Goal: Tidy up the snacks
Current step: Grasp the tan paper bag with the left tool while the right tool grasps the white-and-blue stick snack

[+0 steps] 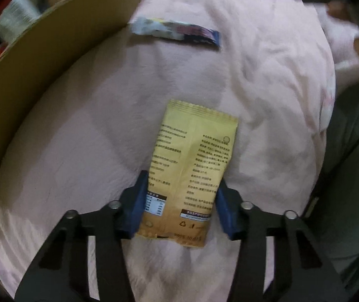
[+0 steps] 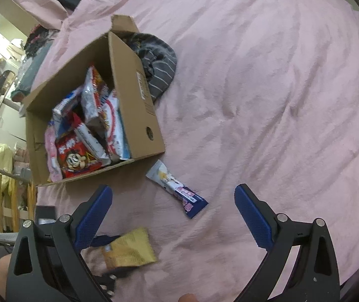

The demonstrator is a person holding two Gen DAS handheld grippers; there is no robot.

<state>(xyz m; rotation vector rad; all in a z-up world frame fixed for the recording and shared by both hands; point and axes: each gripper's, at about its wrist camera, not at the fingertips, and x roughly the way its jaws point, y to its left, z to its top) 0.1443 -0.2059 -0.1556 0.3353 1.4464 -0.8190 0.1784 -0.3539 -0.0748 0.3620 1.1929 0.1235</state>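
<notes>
Left wrist view: left gripper (image 1: 180, 201) clamps a tan printed snack pouch (image 1: 192, 168) over the pink bed (image 1: 78, 151). Right gripper (image 2: 173, 216) gapes empty. Beyond, a blue-white snack bar wrapper (image 2: 176, 185), then an open cardboard box (image 2: 141, 88) of snacks.

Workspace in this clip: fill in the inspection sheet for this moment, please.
Surface: pink bedsheet, wrinkled.
Job's things: cardboard box open, holding several snack packs; yellow snack packet flat on the sheet between the left gripper's fingers; blue-and-white snack bar loose on the sheet near the box's corner.
Clutter: grey striped cloth bunched behind the box.
Grippers: left gripper straddles the yellow packet, pads at its edges, grip not confirmable; right gripper wide open, empty, above the sheet.
Cables: nothing seen.
Surroundings: cluttered room past the bed's edge, blurred.
</notes>
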